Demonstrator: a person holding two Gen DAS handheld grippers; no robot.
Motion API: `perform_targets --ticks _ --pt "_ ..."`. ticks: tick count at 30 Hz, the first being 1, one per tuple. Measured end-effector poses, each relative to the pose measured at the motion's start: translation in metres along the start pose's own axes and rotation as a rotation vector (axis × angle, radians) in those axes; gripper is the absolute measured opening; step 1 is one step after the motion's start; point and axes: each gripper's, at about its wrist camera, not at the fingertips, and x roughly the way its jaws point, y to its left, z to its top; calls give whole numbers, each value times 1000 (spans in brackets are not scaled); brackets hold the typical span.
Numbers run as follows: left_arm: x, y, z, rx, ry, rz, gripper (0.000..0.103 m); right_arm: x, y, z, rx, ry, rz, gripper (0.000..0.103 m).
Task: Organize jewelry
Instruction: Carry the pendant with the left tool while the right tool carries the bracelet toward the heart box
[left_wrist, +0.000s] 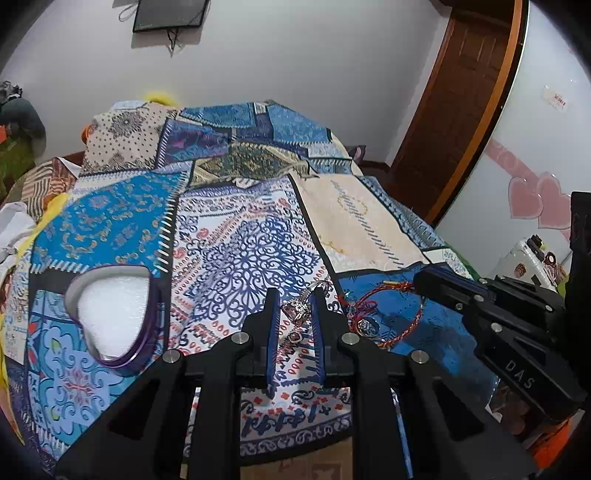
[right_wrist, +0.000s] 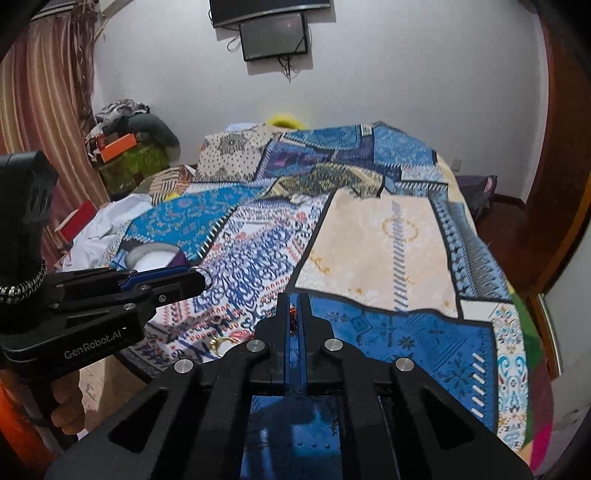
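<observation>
Jewelry pieces lie in a small cluster low and right of centre in the left wrist view, on a patchwork cloth (left_wrist: 236, 236) printed in blue, white and beige. A silver ring with a dark pink stone (left_wrist: 297, 309) sits between the two blue-padded fingers of the left tool (left_wrist: 294, 297), whose jaws are spread with clear gaps on both sides of the ring. Just right of it a red and gold thread bracelet (left_wrist: 388, 314) loops over the blue patch, with a round silver ring (left_wrist: 367, 325) resting inside the loop. The right tool (left_wrist: 443, 286) reaches in from the right edge and its tip meets the bracelet's far side. At lower left lies a purple heart-shaped box with white foam lining (left_wrist: 110, 317), well apart from the jewelry.

In the right wrist view, the right tool (right_wrist: 294, 306) fills the lower centre with its blue pads pressed nearly together, pinching a strand of the red thread bracelet (right_wrist: 293, 317). The left tool (right_wrist: 201, 280) enters from the left edge; from here I cannot tell how wide it stands. Below it a gold ring (right_wrist: 219, 341) lies on the cloth (right_wrist: 376, 251). The purple heart box (right_wrist: 155, 258) shows partly behind the left tool, at middle left.
</observation>
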Motion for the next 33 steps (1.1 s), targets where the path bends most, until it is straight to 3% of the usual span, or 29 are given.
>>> perform_targets --ticks 20,33 --pt "-70 25 -3 -33 -124 32 16 -41 44 34 -80 -150 -34 3" --pt "-107 69 -8 -72 -188 124 16 -35 95 49 -136 -195 42 3"
